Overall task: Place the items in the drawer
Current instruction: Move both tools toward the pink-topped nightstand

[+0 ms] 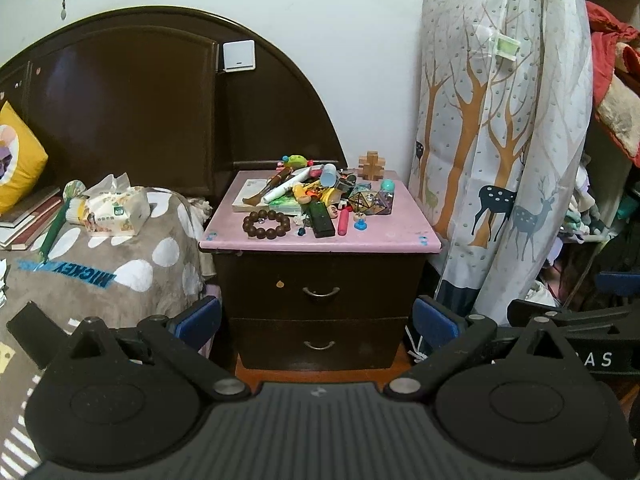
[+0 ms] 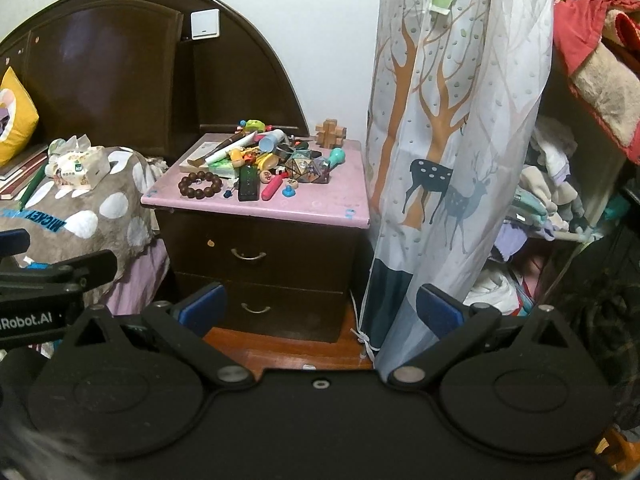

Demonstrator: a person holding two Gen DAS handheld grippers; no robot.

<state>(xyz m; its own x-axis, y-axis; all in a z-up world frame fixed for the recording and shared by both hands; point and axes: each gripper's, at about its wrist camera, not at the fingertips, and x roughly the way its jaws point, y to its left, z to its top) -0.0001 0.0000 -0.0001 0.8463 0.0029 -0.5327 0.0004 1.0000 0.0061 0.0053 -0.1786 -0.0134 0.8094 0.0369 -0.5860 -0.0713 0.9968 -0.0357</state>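
Note:
A dark wooden nightstand (image 1: 320, 280) with a pink top (image 1: 380, 228) carries a pile of small items (image 1: 316, 196): a bead bracelet (image 1: 266, 224), a black bar (image 1: 321, 220), a wooden puzzle (image 1: 373, 165). Its upper drawer (image 1: 320, 290) and lower drawer (image 1: 319, 344) are both shut. My left gripper (image 1: 318, 320) is open and empty, well in front of the drawers. My right gripper (image 2: 320, 306) is open and empty, facing the nightstand (image 2: 260, 256) from the right; the pile (image 2: 256, 164) shows there too.
A bed with a spotted blanket (image 1: 100, 264) and a tissue pack (image 1: 116, 210) lies left of the nightstand. A deer-print fabric cover (image 1: 500, 140) hangs close on the right. Clothes clutter (image 2: 560, 200) fills the far right. The dark headboard (image 1: 140, 100) stands behind.

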